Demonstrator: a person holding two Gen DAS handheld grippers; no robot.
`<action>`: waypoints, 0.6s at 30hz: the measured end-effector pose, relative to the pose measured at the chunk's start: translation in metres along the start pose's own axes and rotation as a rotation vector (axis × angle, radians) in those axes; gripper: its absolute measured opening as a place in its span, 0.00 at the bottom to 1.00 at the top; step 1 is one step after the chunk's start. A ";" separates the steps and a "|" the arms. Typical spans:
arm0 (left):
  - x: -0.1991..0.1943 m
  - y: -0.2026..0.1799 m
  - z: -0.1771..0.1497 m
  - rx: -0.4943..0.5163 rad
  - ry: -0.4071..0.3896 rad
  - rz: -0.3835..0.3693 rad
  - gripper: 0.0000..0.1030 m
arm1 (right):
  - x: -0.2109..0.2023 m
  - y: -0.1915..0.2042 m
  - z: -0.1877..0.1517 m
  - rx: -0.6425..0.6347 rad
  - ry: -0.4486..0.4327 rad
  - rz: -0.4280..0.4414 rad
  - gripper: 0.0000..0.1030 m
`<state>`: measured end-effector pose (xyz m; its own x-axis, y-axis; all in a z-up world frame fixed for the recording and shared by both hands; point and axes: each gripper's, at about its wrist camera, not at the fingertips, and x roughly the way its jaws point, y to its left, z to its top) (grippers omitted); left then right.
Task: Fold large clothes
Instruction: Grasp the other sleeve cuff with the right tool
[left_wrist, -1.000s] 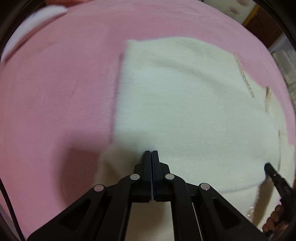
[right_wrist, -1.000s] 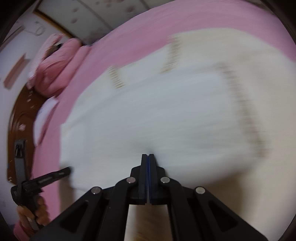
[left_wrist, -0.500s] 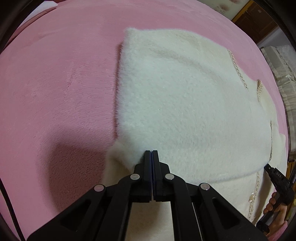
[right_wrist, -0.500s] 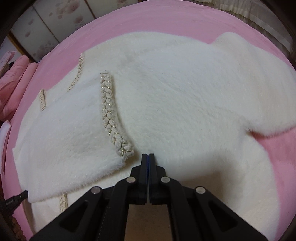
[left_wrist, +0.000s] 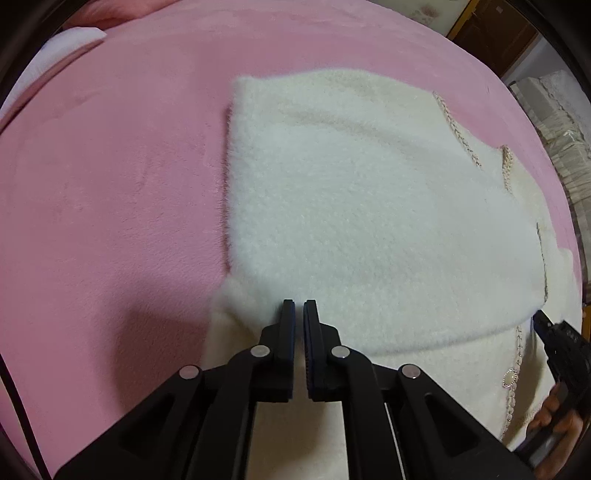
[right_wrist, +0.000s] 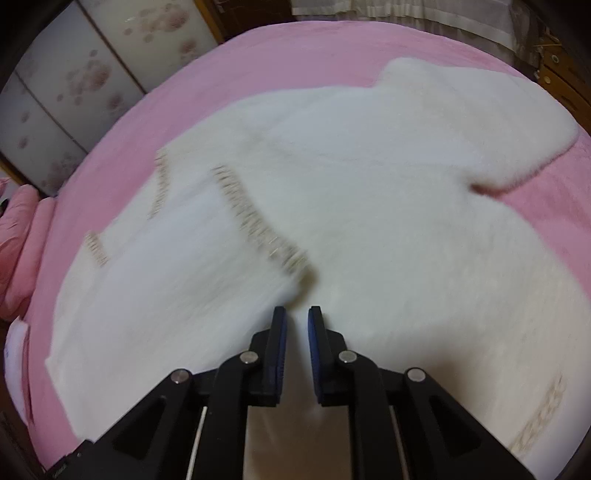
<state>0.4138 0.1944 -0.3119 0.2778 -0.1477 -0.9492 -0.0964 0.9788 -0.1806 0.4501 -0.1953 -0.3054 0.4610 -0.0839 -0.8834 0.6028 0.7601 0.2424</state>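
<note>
While both the left gripper (left_wrist: 299, 304) and right gripper (right_wrist: 296, 312) are opening with nothing between them, the white fluffy jacket (right_wrist: 369, 229) lies on the pink bedspread (right_wrist: 280, 48), its long axis running from eight to two o'clock in the right view.

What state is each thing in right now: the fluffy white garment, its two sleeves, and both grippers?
White fluffy cardigan: lying flat on the pink blanket, partly folded.
Folded sleeve: laid across the cardigan body, braided cuff on top.
Other sleeve: spread out on the blanket, unfolded.
Left gripper: fingers opening, nothing between them.
Right gripper: fingers opening, nothing between them.
</note>
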 end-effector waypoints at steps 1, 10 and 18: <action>-0.004 -0.001 -0.003 -0.014 -0.008 -0.002 0.20 | -0.004 0.005 -0.009 -0.013 0.012 0.029 0.24; -0.022 -0.068 -0.068 0.059 0.040 0.241 0.99 | -0.034 0.023 -0.049 -0.257 0.242 0.290 0.62; -0.036 -0.160 -0.149 0.137 0.134 0.269 0.99 | -0.083 -0.055 -0.043 -0.340 0.324 0.381 0.72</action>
<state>0.2771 0.0219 -0.2868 0.1308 0.1101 -0.9853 -0.0174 0.9939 0.1087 0.3508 -0.2029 -0.2627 0.3492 0.3945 -0.8500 0.1677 0.8661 0.4709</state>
